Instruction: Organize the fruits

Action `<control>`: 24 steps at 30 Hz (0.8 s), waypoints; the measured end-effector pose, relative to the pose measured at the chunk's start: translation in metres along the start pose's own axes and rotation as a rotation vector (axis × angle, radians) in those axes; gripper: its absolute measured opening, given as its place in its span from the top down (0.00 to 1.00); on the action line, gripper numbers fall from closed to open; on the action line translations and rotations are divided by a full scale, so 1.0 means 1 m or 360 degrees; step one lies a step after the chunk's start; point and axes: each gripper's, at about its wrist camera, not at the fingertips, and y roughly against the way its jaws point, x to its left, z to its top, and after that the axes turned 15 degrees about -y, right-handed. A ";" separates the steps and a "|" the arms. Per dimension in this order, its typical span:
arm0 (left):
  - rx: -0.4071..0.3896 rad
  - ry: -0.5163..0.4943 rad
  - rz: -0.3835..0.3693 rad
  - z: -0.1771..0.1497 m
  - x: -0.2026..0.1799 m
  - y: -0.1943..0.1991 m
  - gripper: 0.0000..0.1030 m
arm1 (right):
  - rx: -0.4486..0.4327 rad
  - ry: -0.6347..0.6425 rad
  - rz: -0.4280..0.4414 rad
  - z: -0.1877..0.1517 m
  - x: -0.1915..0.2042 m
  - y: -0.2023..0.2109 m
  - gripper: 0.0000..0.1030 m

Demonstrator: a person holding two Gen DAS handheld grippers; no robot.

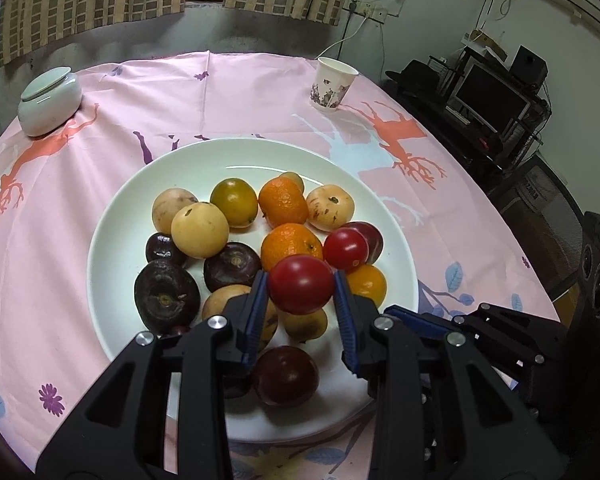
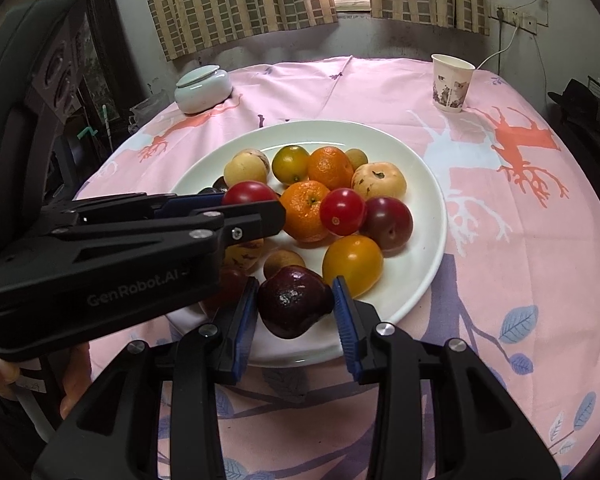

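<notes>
Here, the round surface (image 1: 228,92), covered with a pink printed cloth, carries a wide white plate (image 1: 112,240) near you, with a lidded ceramic jar (image 1: 50,98) and a paper cup (image 1: 332,84) well apart from it toward the far edge. The plate holds the fruits in a loose mix: pale yellow ones at the back left, two oranges (image 1: 286,216) near the middle, dark purple ones at the front left, and a red tomato (image 1: 346,249) touching a yellow one (image 1: 367,284) on the right. Your left claw (image 1: 300,292) is partly closed on a second red tomato (image 1: 301,284), both blue pads against its sides, held over the plate's middle. Your right claw (image 2: 295,306) is likewise partly closed on a dark plum (image 2: 294,300) at the plate's near edge; whether that plum is lifted or resting on the plate you cannot tell. Judged from this layout, the sorting looks only begun: like fruits sit loosely near one another, but colours are mixed across the plate, no separate container for groups is visible, and both gripped fruits have yet to be placed.
</notes>
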 end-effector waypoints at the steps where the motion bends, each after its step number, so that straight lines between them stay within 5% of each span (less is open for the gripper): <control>1: -0.0007 -0.0003 0.0012 0.000 -0.001 0.001 0.60 | -0.0014 0.0002 -0.0022 0.000 0.000 0.000 0.35; 4: -0.0054 0.0000 0.0059 0.000 -0.001 0.008 0.32 | -0.0153 0.0024 -0.0037 -0.001 0.002 0.011 0.17; 6: -0.0079 0.0005 0.0082 0.001 0.000 0.013 0.27 | -0.0230 0.0061 -0.0061 -0.002 0.005 0.017 0.07; 11: -0.0091 0.0044 0.0102 0.001 0.006 0.019 0.11 | -0.0247 0.0068 -0.0091 -0.002 0.003 0.016 0.06; 24: -0.0142 0.0048 0.0332 -0.010 -0.005 0.066 0.04 | -0.0285 0.0077 -0.0187 -0.013 0.006 0.042 0.06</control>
